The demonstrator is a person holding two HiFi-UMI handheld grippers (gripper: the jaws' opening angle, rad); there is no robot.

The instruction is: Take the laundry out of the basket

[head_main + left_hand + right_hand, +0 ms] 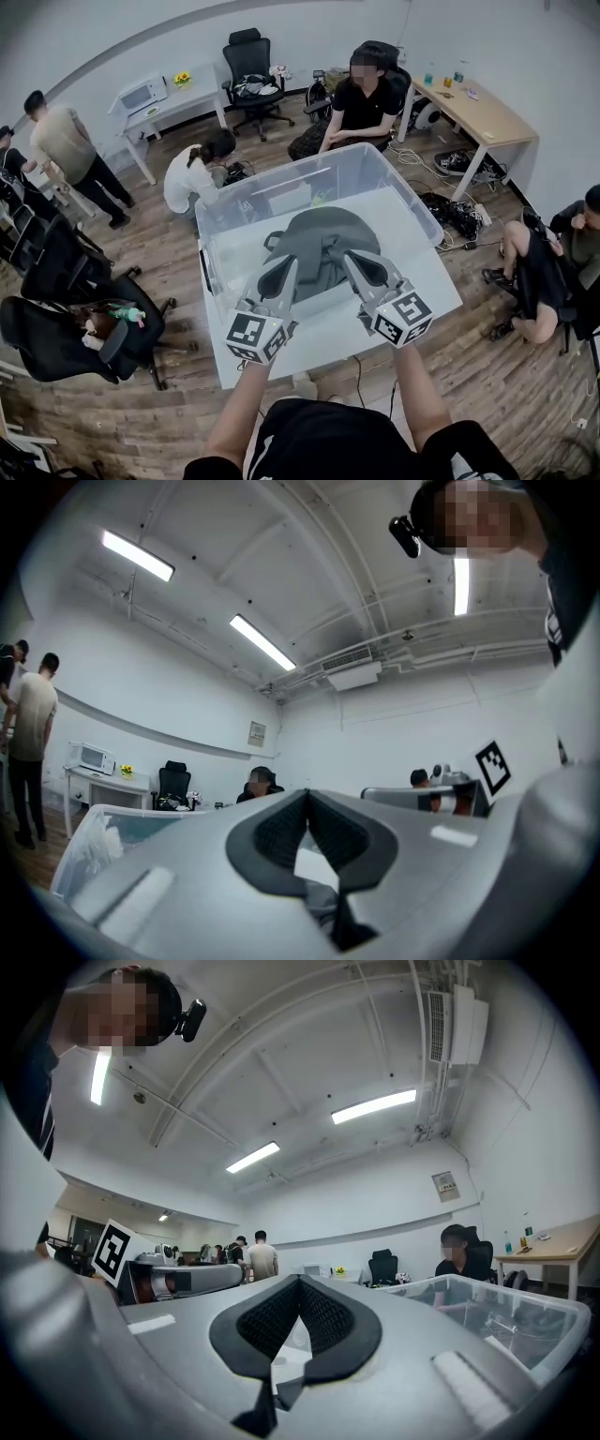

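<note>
The left hand-held gripper (pixel 287 270) points level, its jaws pressed together on a fold of the grey garment (pixel 319 239); in the left gripper view, grey cloth (pixel 323 902) shows low between the black pads (pixel 281 836). The garment spreads from this hand-held gripper across to the other one and bunches just ahead of both tips, over the near part of the clear basket (pixel 412 202). The basket stands ahead of the two hand-held grippers on the white desk (pixel 412 281), which also runs beneath them. The right hand-held gripper (pixel 351 261) lies level too, jaws pressed together, pinching a dark bit of the same garment (pixel 267 1401).
</note>
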